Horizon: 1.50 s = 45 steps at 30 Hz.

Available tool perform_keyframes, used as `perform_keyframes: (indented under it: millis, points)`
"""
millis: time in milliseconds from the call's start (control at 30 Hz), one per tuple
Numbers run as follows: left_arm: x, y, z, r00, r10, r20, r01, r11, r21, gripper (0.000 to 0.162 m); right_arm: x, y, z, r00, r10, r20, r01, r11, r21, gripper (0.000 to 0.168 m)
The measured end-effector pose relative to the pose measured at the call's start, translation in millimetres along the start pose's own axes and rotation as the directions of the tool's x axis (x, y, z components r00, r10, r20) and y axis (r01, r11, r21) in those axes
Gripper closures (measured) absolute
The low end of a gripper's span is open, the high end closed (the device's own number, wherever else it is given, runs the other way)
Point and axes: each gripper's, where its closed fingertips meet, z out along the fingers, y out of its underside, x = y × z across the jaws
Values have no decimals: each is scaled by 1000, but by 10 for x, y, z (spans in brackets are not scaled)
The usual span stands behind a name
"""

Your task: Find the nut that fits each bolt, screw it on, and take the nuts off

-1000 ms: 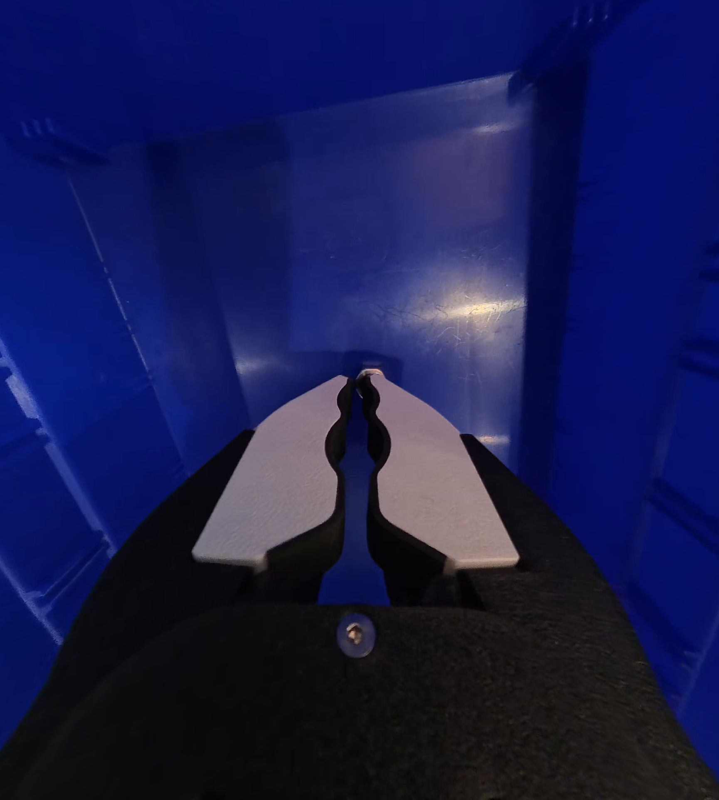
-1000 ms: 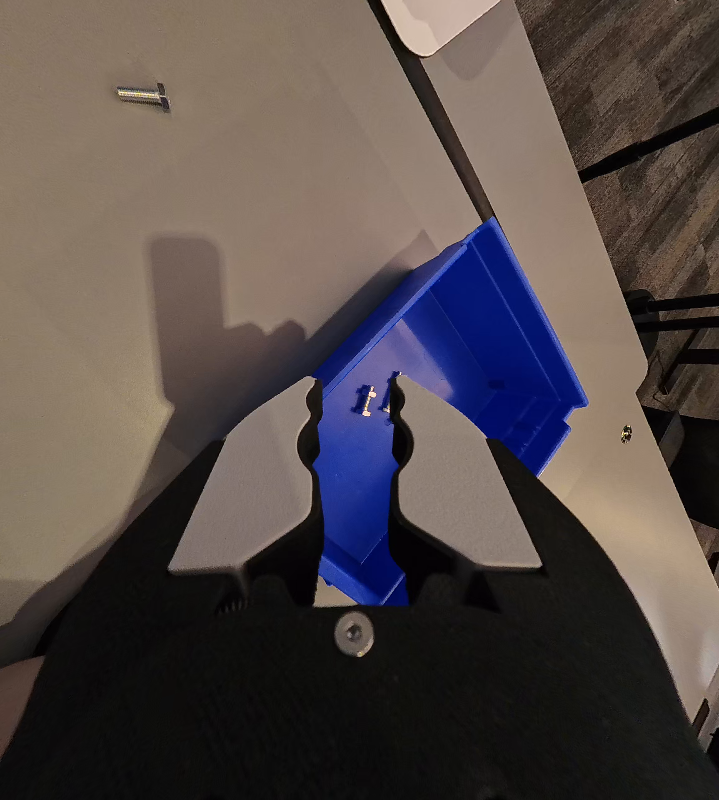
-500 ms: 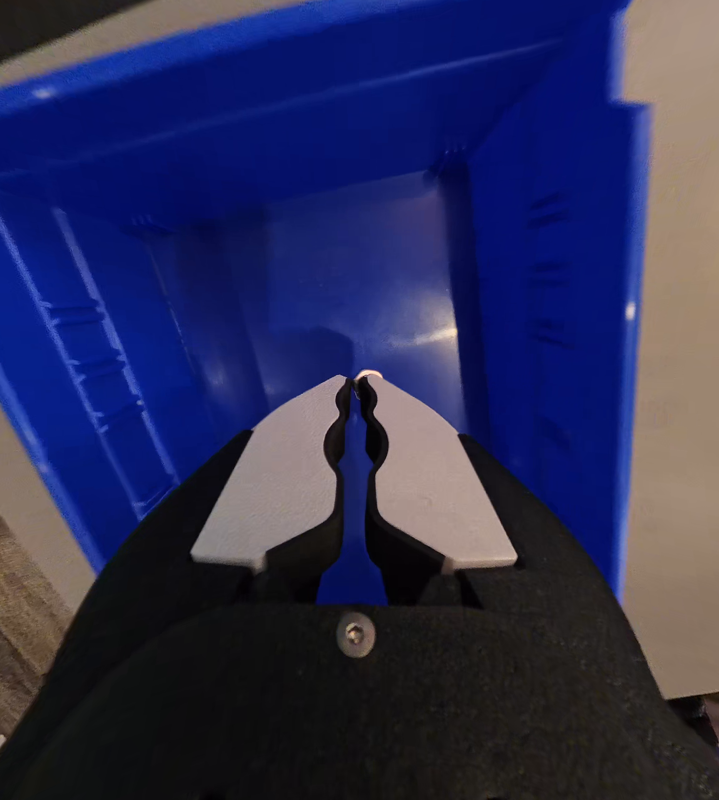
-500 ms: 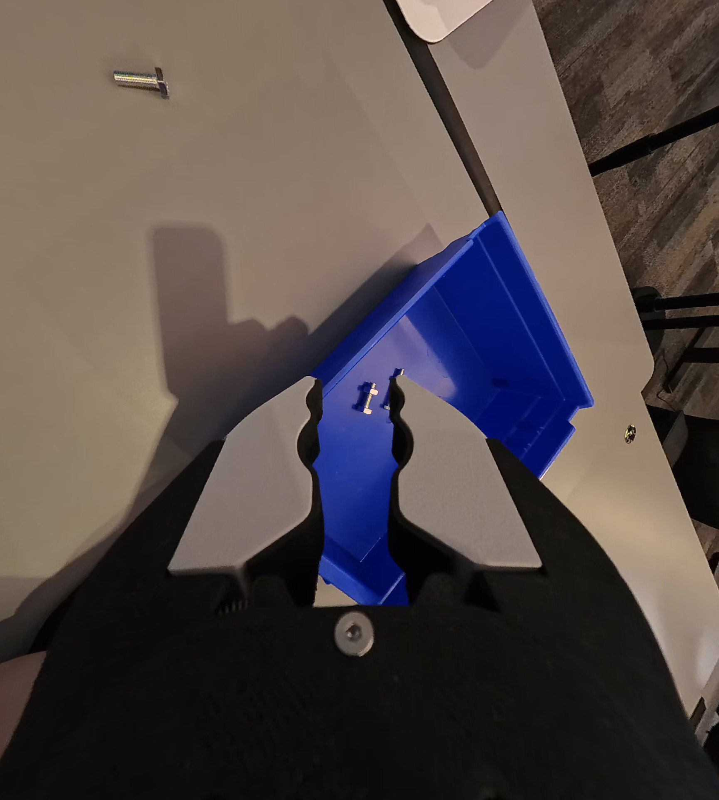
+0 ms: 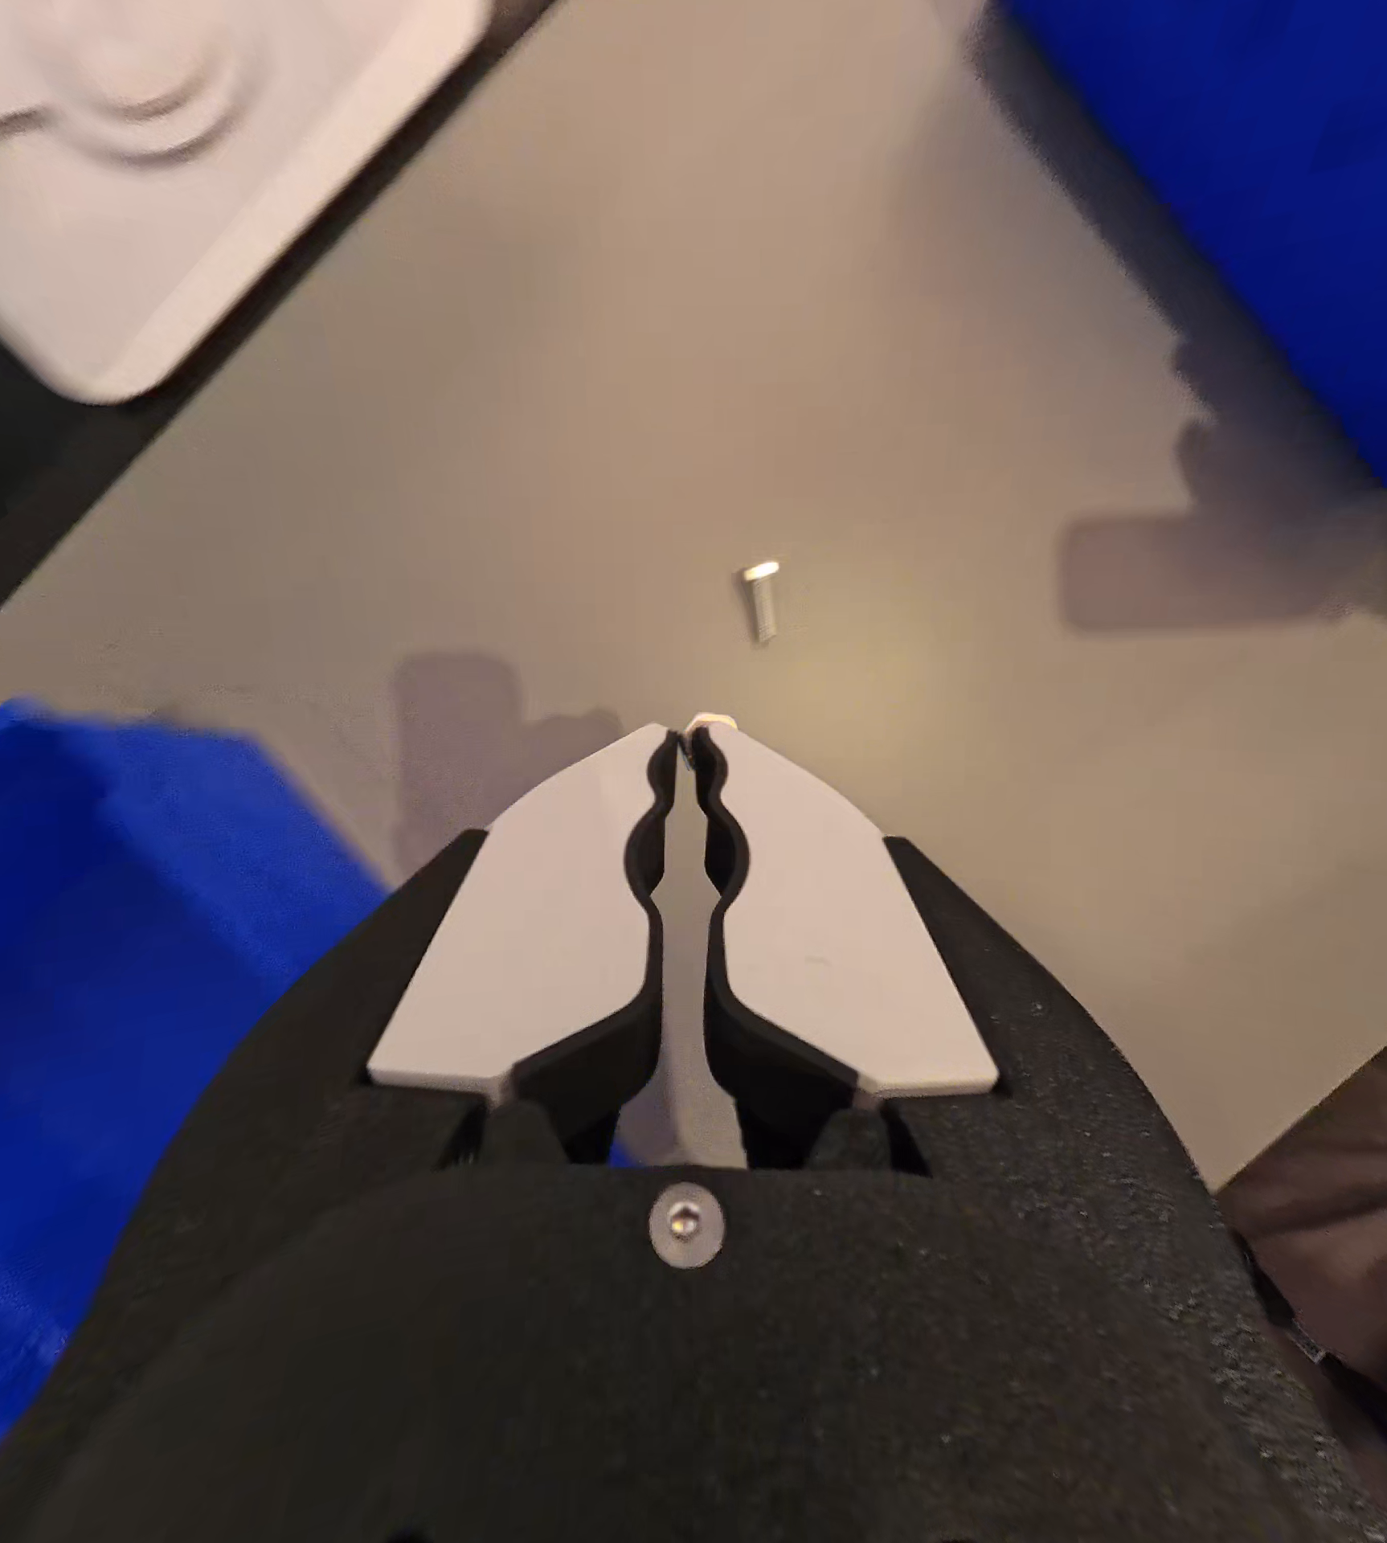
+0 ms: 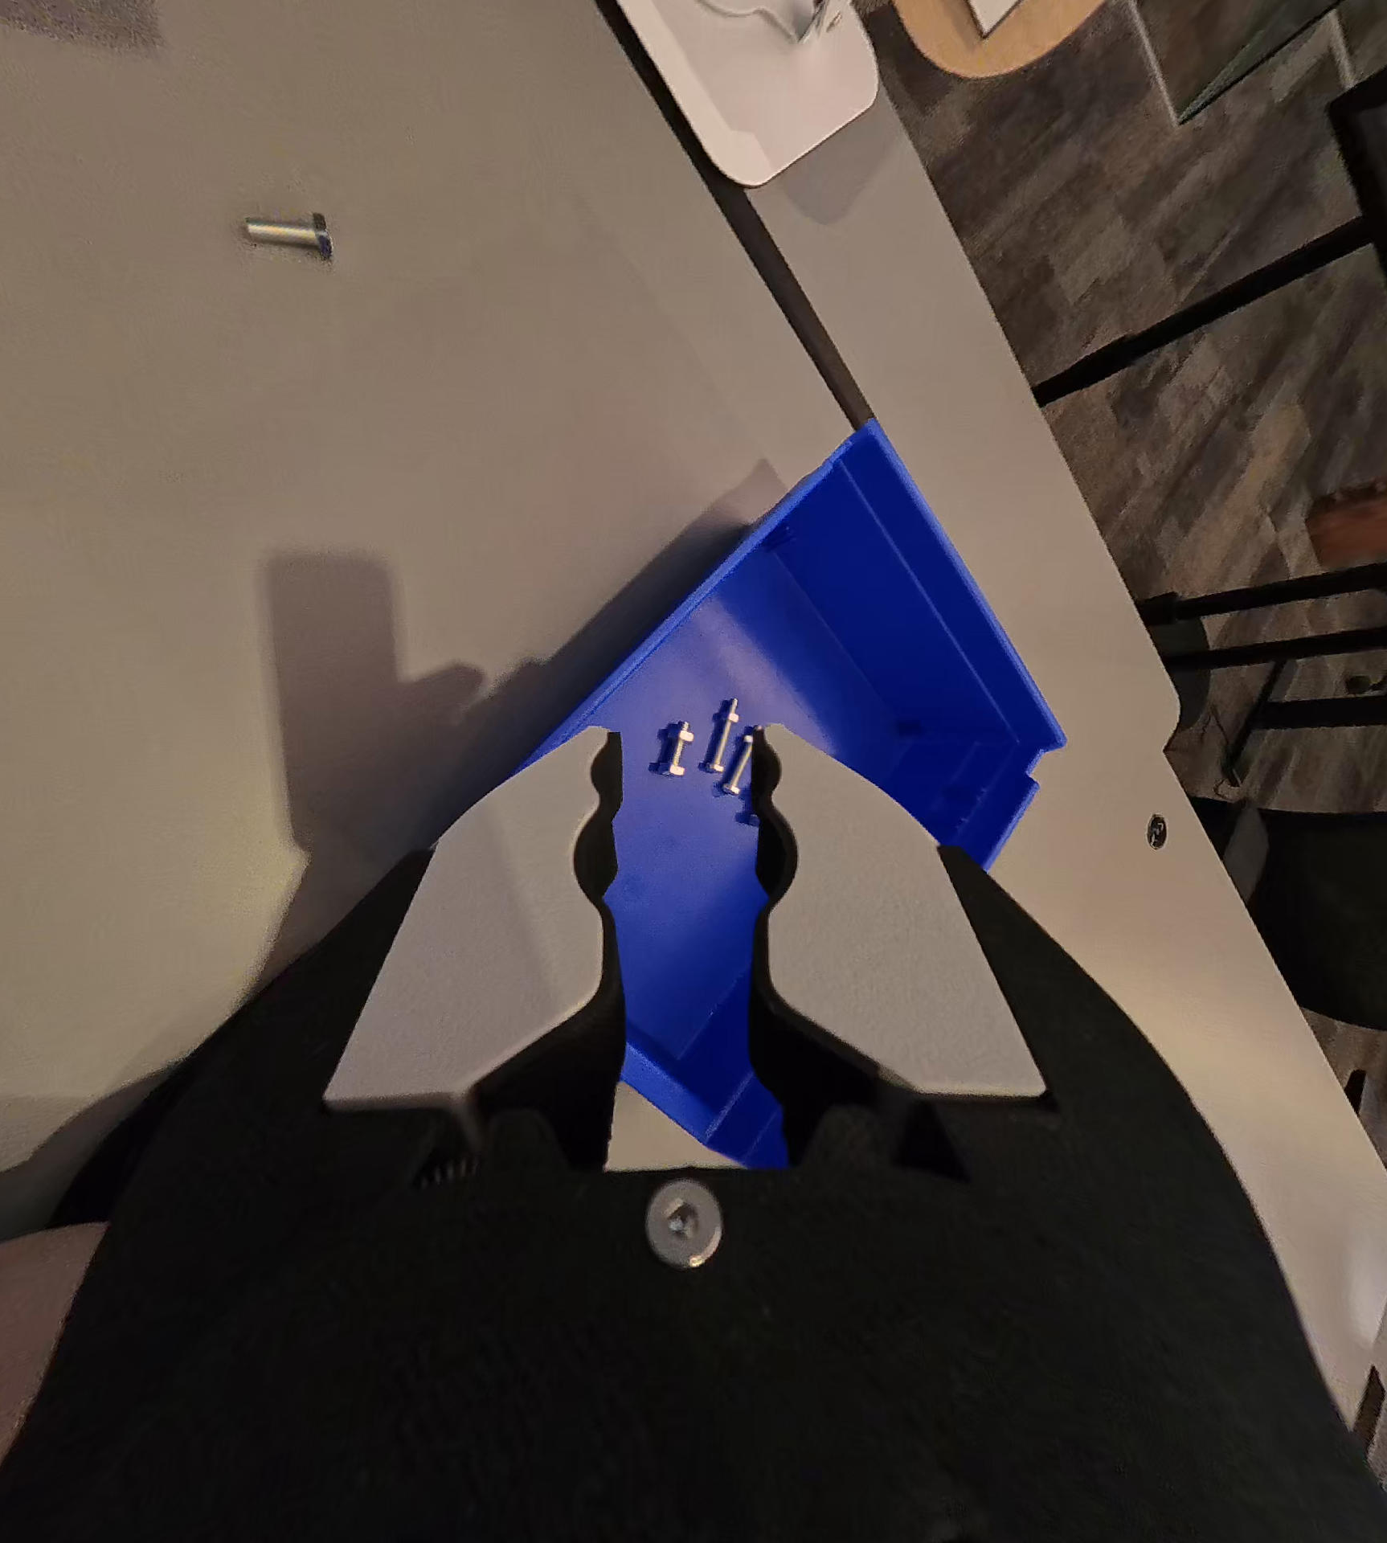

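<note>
My left gripper (image 5: 686,739) is shut on a small silver metal part, seemingly a nut (image 5: 711,720), pinched at the very tips. It hovers over the grey table (image 5: 590,417), a short way in front of a loose silver bolt (image 5: 759,599) lying flat. My right gripper (image 6: 686,739) is open and empty above a blue bin (image 6: 924,601) that holds a few small bolts (image 6: 678,749). The loose bolt also shows in the right wrist view (image 6: 285,234), at the upper left of the table.
A blue bin (image 5: 89,960) is at the lower left of the left wrist view, another (image 5: 1300,209) at the upper right. A white object (image 6: 765,92) sits by the table's far edge. A small dark nut (image 6: 1158,831) lies near the table's right edge, with floor and chair legs beyond. My right fingertips sit around 30 cm from my left ones.
My left gripper has come up out of the blue bin, still shut on the small metal part, and now is over the table near the loose bolt. The right gripper has stayed open over its bin.
</note>
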Motion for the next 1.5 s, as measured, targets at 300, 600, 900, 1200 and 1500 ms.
perform_keyframes:
  millis: [300, 600, 900, 1200, 1500]
  points:
    - [893, -120, 1125, 975, 200, -100, -200, 980, 8, 159, 204, 189, -254, 998, 67, -20, -64, 993, 95, 138]
    - [1087, -43, 1438, 965, 215, -149, -224, 973, -50, 159, 301, 298, -172, 997, 82, 4, -82, 993, 80, 138]
    - [1081, 0, 1513, 967, 208, -143, -218, 974, -57, 158, 296, 297, -110, 997, 70, 25, -72, 995, 71, 138]
    - [716, -204, 1074, 992, 93, -84, -84, 991, 102, 134, 308, 325, -122, 997, 75, 28, -77, 994, 73, 138]
    - [302, 55, 667, 997, -27, -79, 41, 981, 188, 144, 88, -88, 54, 986, -126, 112, 98, 969, 229, 138]
